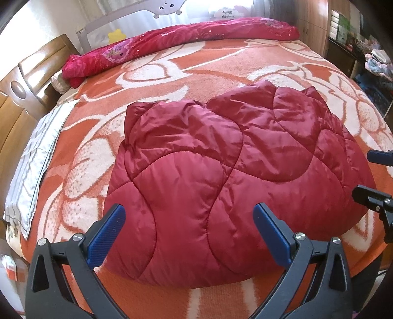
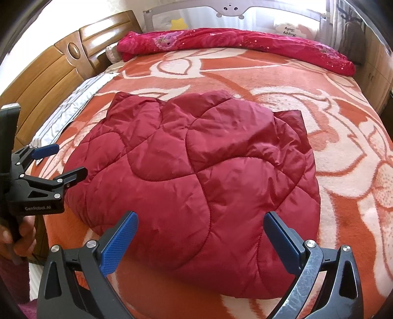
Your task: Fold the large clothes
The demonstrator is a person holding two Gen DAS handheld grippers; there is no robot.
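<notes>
A dark red quilted padded jacket (image 1: 216, 171) lies folded into a compact bundle on the orange and white blanket of the bed (image 1: 196, 71); it also shows in the right wrist view (image 2: 196, 176). My left gripper (image 1: 189, 216) is open and empty, its blue-padded fingers spread over the jacket's near edge, above it. My right gripper (image 2: 200, 223) is open and empty, also spread over the near edge of the jacket. The left gripper also shows at the left of the right wrist view (image 2: 63, 160), open. The right gripper's fingertips (image 1: 368, 191) show at the right edge of the left wrist view.
A rolled pink-red floral quilt (image 1: 176, 41) lies along the bed's far side, in front of a grey bed rail (image 2: 231, 14). A wooden headboard (image 2: 56, 71) and a white pillow (image 1: 36, 157) are at the left. Shelves with items (image 1: 363, 49) stand at the right.
</notes>
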